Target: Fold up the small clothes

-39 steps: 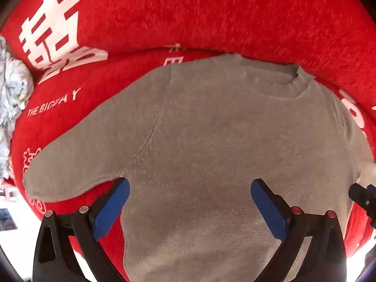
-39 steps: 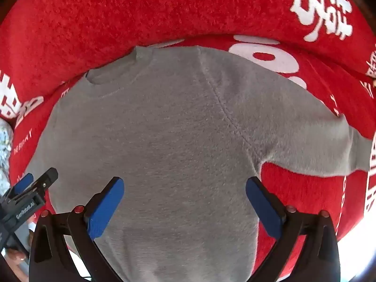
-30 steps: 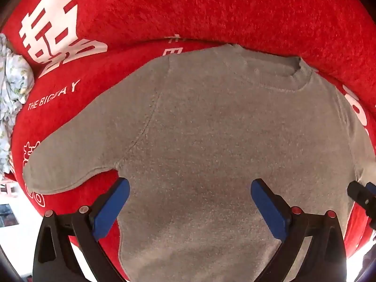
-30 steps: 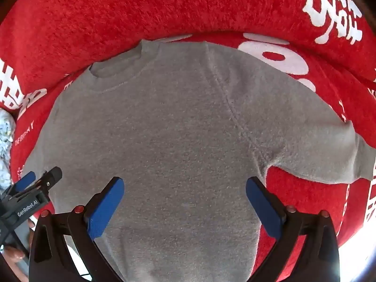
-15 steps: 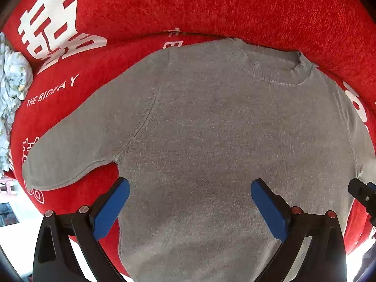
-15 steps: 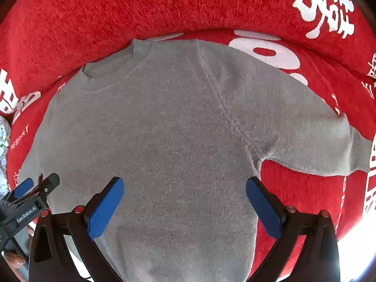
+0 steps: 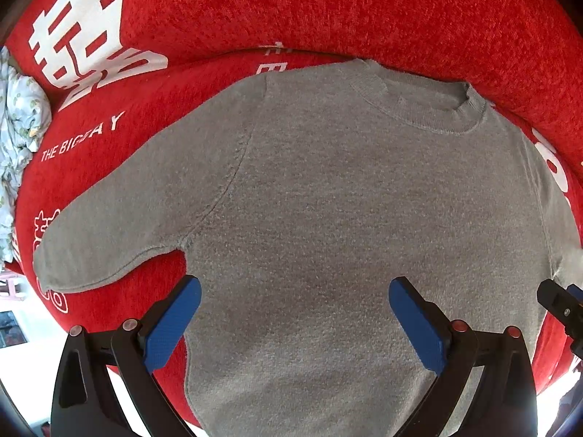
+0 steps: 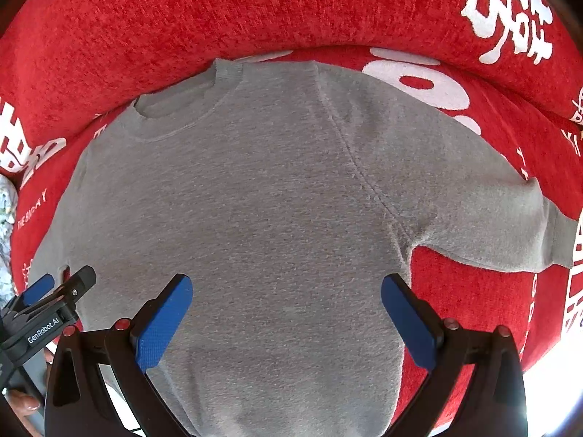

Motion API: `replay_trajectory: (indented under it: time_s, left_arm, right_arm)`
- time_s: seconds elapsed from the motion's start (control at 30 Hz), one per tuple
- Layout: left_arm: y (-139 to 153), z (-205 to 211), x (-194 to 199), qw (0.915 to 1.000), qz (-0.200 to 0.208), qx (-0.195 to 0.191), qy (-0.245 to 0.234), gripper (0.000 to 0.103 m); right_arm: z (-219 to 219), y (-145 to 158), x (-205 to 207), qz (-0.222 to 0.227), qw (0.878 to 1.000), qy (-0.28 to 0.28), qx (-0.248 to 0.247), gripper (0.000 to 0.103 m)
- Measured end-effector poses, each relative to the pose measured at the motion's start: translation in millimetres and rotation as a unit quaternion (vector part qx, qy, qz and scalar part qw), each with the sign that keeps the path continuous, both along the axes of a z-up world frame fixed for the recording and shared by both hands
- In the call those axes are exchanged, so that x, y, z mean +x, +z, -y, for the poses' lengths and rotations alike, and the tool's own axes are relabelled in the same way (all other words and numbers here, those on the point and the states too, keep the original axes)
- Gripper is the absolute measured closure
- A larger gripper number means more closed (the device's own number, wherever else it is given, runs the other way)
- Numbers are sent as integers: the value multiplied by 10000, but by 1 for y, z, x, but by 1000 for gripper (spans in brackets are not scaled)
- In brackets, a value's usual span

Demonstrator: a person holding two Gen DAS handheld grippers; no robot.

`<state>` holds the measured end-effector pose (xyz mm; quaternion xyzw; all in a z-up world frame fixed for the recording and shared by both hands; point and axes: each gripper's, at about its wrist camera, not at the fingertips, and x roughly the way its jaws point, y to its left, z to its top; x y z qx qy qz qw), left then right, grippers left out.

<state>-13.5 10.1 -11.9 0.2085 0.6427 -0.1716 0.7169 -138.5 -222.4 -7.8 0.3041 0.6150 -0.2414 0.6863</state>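
Currently the grey sweater [image 7: 328, 218] lies flat and face-up on a red plush cover [image 7: 328, 11] printed with white characters; collar toward the raised back cushion, hem toward the cameras.

View differences:
- Left wrist view: shows the garment's left sleeve [image 7: 120, 225] spread outward, cuff near the cover's edge. White lettering "THE BIG DAY" [image 7: 82, 138] reads beside it. A pale floral cloth [image 7: 18, 138] is bunched at the far left margin. Tip of the right gripper [image 7: 557, 302] just enters at the right edge.
- Right wrist view: shows the opposite sleeve [image 8: 492, 218] extended to the right, ribbed cuff [image 8: 561, 244] at the frame edge. The left gripper [image 8: 54, 291] appears at lower left, its black body labelled "GenRobot.AI", with a fingertip of the person's hand [image 8: 25, 406] below it. Bright overexposed area at lower right; nothing readable there.

Materials and shapes:
- Sweater: fine fuzzy knit, uniform grey, ribbed round neckline [image 7: 426, 105], curved raglan-type shoulder seams visible in both views.
- Cover: coarse chenille-like pile, saturated red.
- Gripper fingers: black frames, blue textured pads [image 7: 171, 324], red pivot studs.

Pose:
- Left gripper [image 7: 291, 313]: jaws spread wide, above the lower-left torso of the sweater, left pad just beside the armpit. Holding nothing.
- Right gripper [image 8: 288, 309]: jaws likewise spread wide, over the lower-right torso, right pad near the armpit. Holding nothing.
- Contact between the pads and the fabric cannot be confirmed.
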Motion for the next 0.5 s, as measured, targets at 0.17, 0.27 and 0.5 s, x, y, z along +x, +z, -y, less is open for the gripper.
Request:
replay_trajectory:
  time_s: [0.17, 0.27, 0.5]
  left_arm:
    - [0, 0, 1, 10000, -9, 10, 10, 0]
    - [0, 1, 1, 10000, -4, 13, 16, 0]
    - [2, 0, 3, 10000, 4, 14, 5, 0]
  right_arm:
    - [-1, 0, 1, -6, 10000, 16, 9, 0]
    - [-4, 0, 5, -10, 10000, 34, -3, 0]
    - [-6, 1, 7, -28, 9999, 125, -10, 0]
